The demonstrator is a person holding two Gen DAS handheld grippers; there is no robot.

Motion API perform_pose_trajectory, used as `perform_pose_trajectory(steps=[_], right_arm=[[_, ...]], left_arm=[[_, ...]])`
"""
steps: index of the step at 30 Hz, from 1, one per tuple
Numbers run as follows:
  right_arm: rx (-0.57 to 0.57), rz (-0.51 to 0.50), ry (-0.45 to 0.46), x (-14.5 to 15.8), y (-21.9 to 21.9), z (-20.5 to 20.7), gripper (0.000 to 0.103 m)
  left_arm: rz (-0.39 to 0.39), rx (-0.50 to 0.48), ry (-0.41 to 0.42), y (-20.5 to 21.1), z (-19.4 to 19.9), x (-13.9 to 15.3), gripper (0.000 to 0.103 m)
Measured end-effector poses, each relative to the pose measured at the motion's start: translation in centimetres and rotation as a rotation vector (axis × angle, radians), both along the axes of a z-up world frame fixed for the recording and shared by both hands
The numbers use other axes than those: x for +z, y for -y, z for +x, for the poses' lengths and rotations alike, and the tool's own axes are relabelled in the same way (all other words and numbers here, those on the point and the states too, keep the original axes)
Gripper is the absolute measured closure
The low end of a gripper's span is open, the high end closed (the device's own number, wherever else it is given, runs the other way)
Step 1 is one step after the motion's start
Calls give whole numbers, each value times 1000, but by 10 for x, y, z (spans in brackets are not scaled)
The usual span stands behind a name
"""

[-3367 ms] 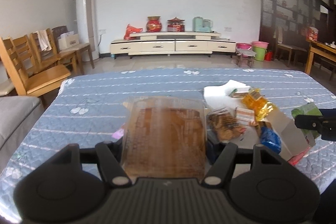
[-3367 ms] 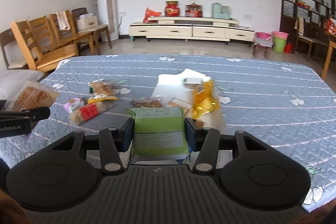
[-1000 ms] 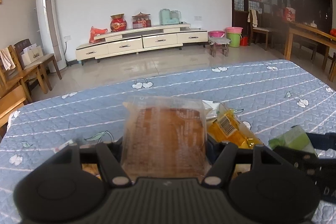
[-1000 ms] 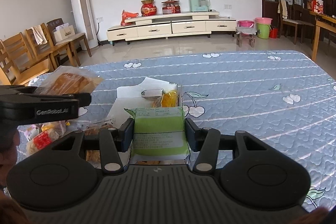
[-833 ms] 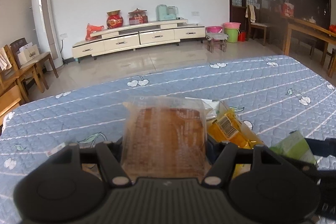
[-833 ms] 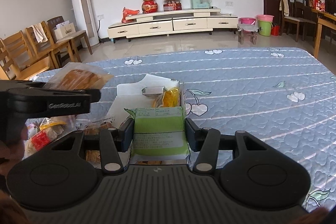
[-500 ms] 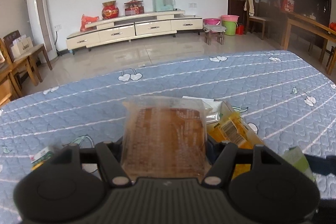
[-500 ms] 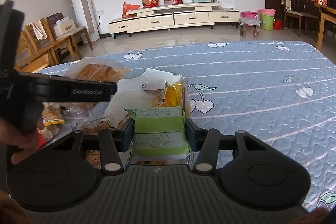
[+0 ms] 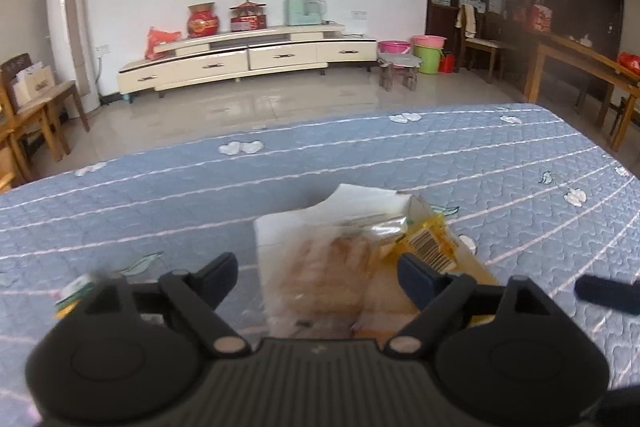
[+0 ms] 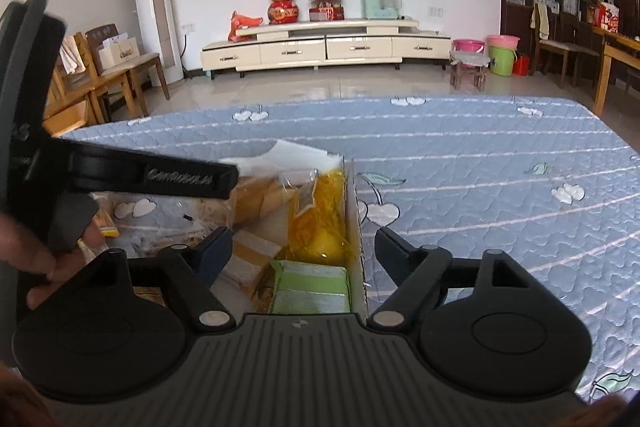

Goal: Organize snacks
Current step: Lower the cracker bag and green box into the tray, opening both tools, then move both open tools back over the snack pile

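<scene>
My left gripper (image 9: 318,273) is open above the cardboard box (image 9: 466,263); the clear packet of brown biscuits (image 9: 332,275) is blurred below its jaws, over the box. My right gripper (image 10: 304,247) is open above the same box (image 10: 357,223). The green snack packet (image 10: 310,287) lies in the box below it, beside a yellow packet (image 10: 320,223) and the biscuit packet (image 10: 260,199). The left gripper's finger (image 10: 152,177) crosses the right wrist view above the box.
The box sits on a blue quilted table (image 10: 480,163) on white paper (image 10: 296,153). More snack packets lie left of the box (image 10: 106,223) and at the left in the left wrist view (image 9: 74,293). Wooden chairs (image 10: 100,75) stand beyond the table's left edge.
Both grippers opened. The biscuit packet left the left gripper and dropped toward the box; the green packet left the right gripper and now lies in the box.
</scene>
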State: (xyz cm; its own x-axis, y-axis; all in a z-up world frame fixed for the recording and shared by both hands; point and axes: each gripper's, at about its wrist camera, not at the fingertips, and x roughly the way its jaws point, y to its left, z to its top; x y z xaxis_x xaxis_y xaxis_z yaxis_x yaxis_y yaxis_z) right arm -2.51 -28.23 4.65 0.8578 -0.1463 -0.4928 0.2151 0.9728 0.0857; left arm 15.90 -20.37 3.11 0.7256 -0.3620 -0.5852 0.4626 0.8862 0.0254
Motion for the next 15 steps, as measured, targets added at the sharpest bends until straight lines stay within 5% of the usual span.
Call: perform_pose_trajectory(steps=[15], right_arm=[[54, -24, 48, 25, -37, -23, 0]], left_arm=[[2, 202, 43, -75, -66, 31, 3]])
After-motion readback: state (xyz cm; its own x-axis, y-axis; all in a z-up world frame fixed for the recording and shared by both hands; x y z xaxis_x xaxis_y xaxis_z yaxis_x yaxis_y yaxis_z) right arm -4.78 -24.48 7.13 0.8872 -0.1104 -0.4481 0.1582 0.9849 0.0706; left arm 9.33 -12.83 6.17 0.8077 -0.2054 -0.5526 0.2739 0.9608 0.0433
